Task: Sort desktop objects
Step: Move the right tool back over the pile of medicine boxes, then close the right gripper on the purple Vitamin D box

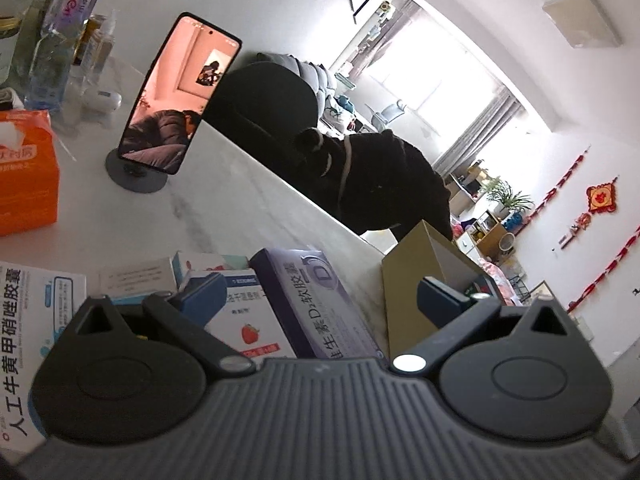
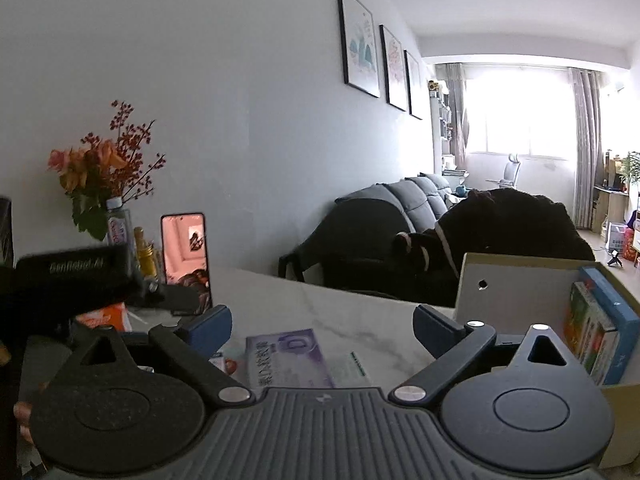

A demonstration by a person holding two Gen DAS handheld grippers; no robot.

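My left gripper (image 1: 320,300) is open over a cluster of medicine boxes on the white marble table (image 1: 240,200). A purple vitamin box (image 1: 308,300) and a white box with a strawberry picture (image 1: 248,324) lie flat between its fingers, and neither pad presses on them. A larger white and blue box (image 1: 36,340) lies at the left. My right gripper (image 2: 322,330) is open and empty above the table, with the purple vitamin box (image 2: 288,356) below it. To its right stands a cardboard box (image 2: 520,276) holding upright packs, among them a blue one (image 2: 618,320).
A phone on a round stand (image 1: 180,92) sits mid-table with an orange tissue pack (image 1: 24,168) and a water bottle (image 1: 60,32) beyond. Flowers (image 2: 100,168) stand by the wall. A dark chair with a black coat (image 2: 500,232) lines the far edge. The left tool's black housing (image 2: 76,272) sits to the left.
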